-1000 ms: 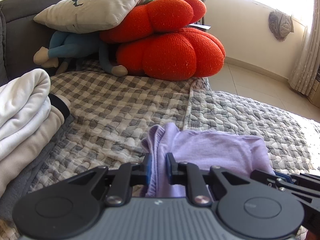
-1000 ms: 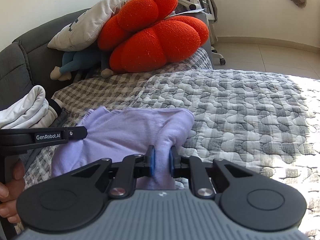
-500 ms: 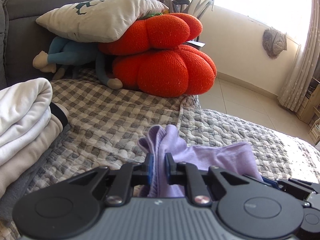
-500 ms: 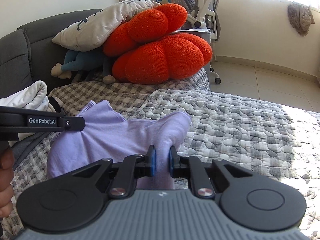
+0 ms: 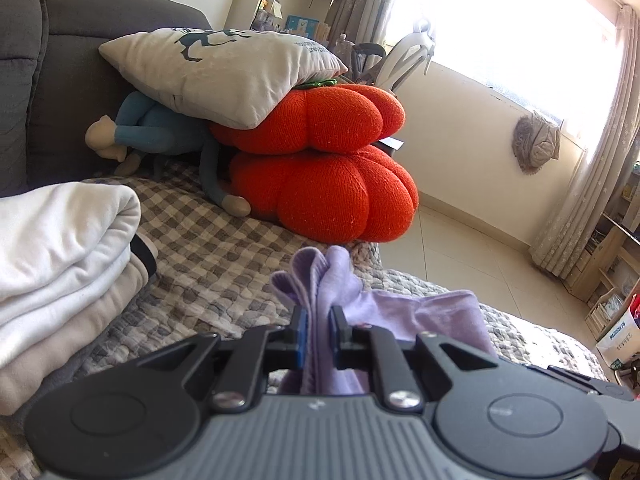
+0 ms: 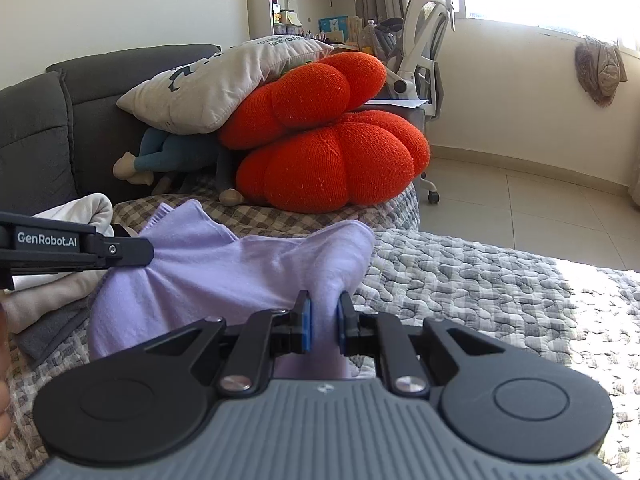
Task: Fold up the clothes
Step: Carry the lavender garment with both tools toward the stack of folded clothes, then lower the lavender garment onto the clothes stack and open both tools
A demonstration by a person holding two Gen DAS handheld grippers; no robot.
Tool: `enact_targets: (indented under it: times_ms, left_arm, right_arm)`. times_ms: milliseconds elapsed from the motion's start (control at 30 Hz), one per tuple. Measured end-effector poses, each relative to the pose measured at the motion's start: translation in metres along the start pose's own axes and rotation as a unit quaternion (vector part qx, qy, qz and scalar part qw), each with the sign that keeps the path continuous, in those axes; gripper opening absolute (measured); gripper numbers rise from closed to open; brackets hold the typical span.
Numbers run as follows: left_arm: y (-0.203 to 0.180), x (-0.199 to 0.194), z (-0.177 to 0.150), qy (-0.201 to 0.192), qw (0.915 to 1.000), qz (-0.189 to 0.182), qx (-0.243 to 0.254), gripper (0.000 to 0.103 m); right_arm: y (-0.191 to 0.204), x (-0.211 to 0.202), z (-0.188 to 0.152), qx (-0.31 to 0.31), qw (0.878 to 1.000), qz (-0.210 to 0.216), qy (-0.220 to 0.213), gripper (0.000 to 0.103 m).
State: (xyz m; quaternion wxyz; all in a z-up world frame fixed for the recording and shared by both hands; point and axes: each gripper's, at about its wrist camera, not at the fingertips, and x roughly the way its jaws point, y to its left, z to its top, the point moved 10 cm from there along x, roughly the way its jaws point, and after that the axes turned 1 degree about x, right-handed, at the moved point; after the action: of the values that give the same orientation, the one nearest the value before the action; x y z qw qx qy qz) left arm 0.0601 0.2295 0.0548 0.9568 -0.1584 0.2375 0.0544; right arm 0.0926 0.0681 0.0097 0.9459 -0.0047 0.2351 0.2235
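A lilac garment (image 6: 224, 268) hangs stretched between both grippers above the quilted bed. My left gripper (image 5: 318, 330) is shut on a bunched corner of the lilac garment (image 5: 320, 280), whose folds stick up past the blue pads. My right gripper (image 6: 324, 322) is shut on the opposite corner, cloth bulging over its fingers. In the right wrist view the left gripper (image 6: 132, 250) enters from the left edge and pinches the far corner. The cloth's lower part is hidden behind the gripper bodies.
A stack of folded white and beige clothes (image 5: 60, 264) lies at the left on the grey checked quilt (image 5: 208, 256). Two orange pumpkin cushions (image 5: 324, 172), a grey pillow (image 5: 224, 72) and a blue plush toy (image 5: 148, 132) rest against the sofa back. An office chair (image 6: 420, 52) stands on the tiled floor.
Both grippers have risen with the lilac garment, lifting it off the quilt. The views tilted upward, showing more wall, shelves and window.
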Motion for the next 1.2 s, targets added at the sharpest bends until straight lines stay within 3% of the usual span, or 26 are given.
enact_targets:
  times_ms: [233, 467, 733, 933, 1067, 1200]
  left_arm:
    - [0.019, -0.039, 0.025, -0.033, 0.9989, -0.014, -0.032, 0.011]
    - [0.060, -0.078, 0.072, -0.037, 0.9982, -0.021, -0.041, 0.011]
    - [0.134, -0.113, 0.161, -0.057, 0.9956, 0.066, 0.033, 0.011]
    - [0.192, -0.100, 0.201, -0.054, 0.9885, 0.131, 0.052, 0.011]
    - [0.224, -0.068, 0.200, -0.031, 0.9852, 0.158, 0.058, 0.010]
    - [0.263, -0.017, 0.158, 0.028, 0.9826, 0.179, 0.042, 0.010]
  right_arm:
    - [0.027, -0.009, 0.031, 0.002, 0.999, 0.024, -0.037, 0.014]
    - [0.070, -0.015, 0.063, 0.035, 0.994, 0.094, -0.040, 0.014]
    - [0.159, -0.008, 0.119, 0.139, 0.964, 0.223, -0.026, 0.014]
    - [0.220, 0.011, 0.135, 0.211, 0.938, 0.276, -0.006, 0.014]
    - [0.245, 0.031, 0.130, 0.205, 0.944, 0.259, -0.017, 0.014]
    - [0.260, 0.069, 0.102, 0.201, 0.953, 0.225, 0.023, 0.014]
